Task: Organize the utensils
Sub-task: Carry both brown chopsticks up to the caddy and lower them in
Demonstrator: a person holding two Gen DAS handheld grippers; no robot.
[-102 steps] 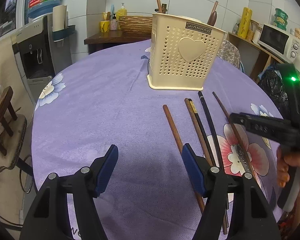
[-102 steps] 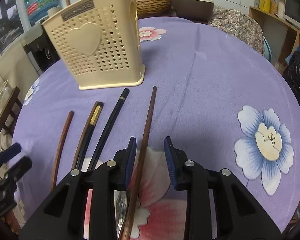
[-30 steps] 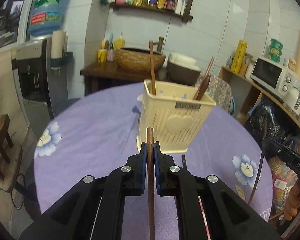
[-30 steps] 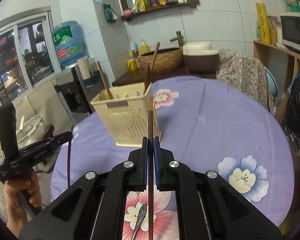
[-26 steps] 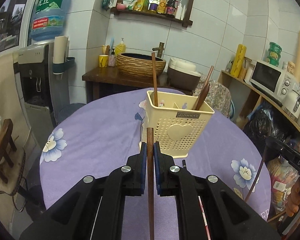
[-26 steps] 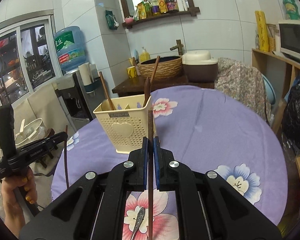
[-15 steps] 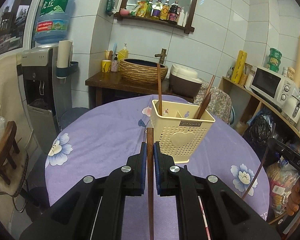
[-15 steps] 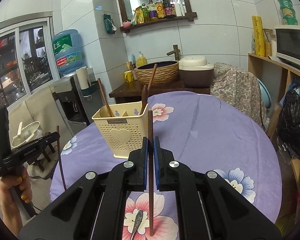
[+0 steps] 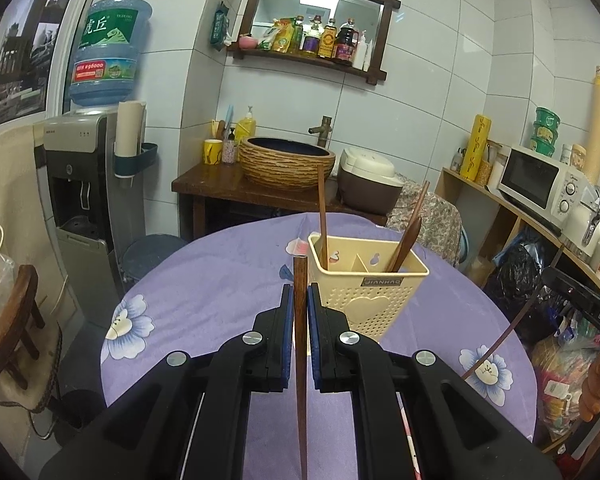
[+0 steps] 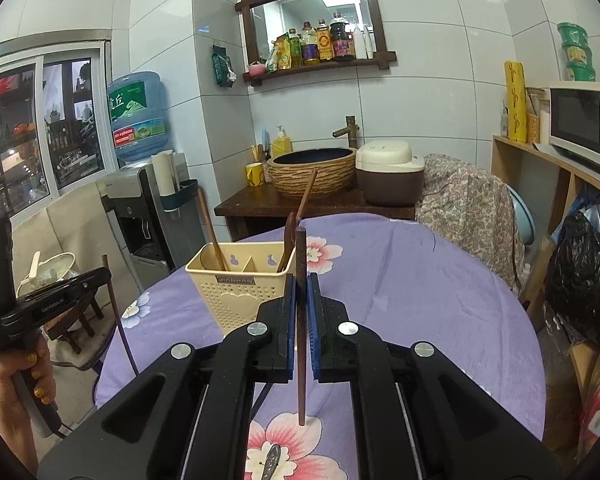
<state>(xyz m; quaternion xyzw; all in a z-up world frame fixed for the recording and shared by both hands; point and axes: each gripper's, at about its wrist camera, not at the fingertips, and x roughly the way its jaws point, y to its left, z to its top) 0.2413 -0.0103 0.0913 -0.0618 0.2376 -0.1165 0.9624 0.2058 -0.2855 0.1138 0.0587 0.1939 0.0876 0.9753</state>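
A cream perforated utensil holder (image 9: 374, 297) (image 10: 236, 292) stands on the round purple flowered table (image 9: 220, 280) (image 10: 420, 292); it holds a chopstick (image 9: 322, 216) and a wooden spoon (image 9: 406, 244). My left gripper (image 9: 300, 300) is shut on a brown chopstick (image 9: 300, 360), held upright above the table, short of the holder. My right gripper (image 10: 301, 292) is shut on a dark chopstick (image 10: 301, 384), upright, just right of the holder. A metal spoon (image 10: 271, 460) lies on the table below it.
A wooden side table with a woven basin (image 9: 286, 162) and a rice cooker (image 9: 370, 180) stands behind. A water dispenser (image 9: 84, 184) is on the left, a shelf with a microwave (image 9: 540, 178) on the right. A small wooden stool (image 9: 12, 320) stands left.
Both grippers closed on chopsticks that lay on the table, lifted them upright, and have kept rising and drawing back, so the holder looks smaller and its inside shows.
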